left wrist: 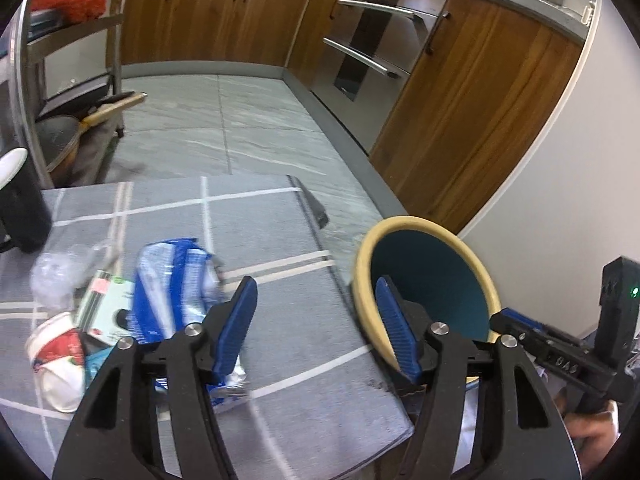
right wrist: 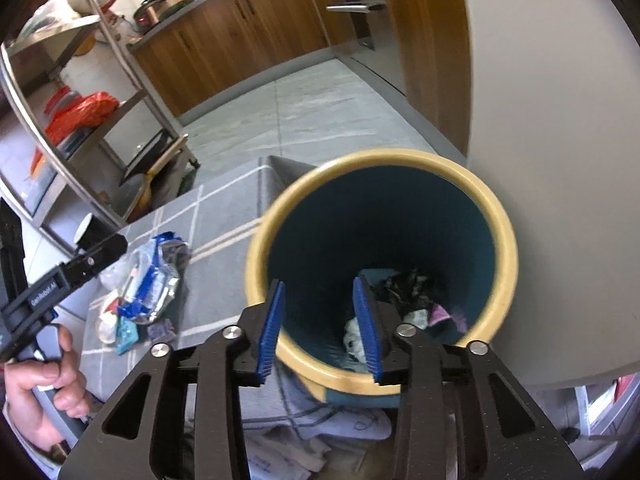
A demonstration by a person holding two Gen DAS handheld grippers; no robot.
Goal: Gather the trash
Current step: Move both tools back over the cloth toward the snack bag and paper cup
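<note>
A bin with a yellow rim (right wrist: 380, 158) and teal inside stands off the table's right edge, also in the left wrist view as the bin (left wrist: 424, 224). Dark and white crumpled trash (right wrist: 404, 296) lies at its bottom. My right gripper (right wrist: 320, 320) is open above the bin's near rim, with nothing between its fingers. My left gripper (left wrist: 320, 320) is open over the grey checked cloth (left wrist: 280, 220), also holding nothing. Left of it lies a trash pile: a blue-and-white wrapper (left wrist: 172, 280), a white-and-red cup (left wrist: 56, 356), clear plastic (left wrist: 56, 276) and a green-and-white card (left wrist: 104, 304).
A black mug (left wrist: 20, 200) stands at the table's far left. Behind the table is a metal shelf rack (right wrist: 132, 92) with red bags and pans. Wooden cabinets (left wrist: 208, 16) and an oven line the tiled floor; a white wall (right wrist: 560, 160) is right of the bin.
</note>
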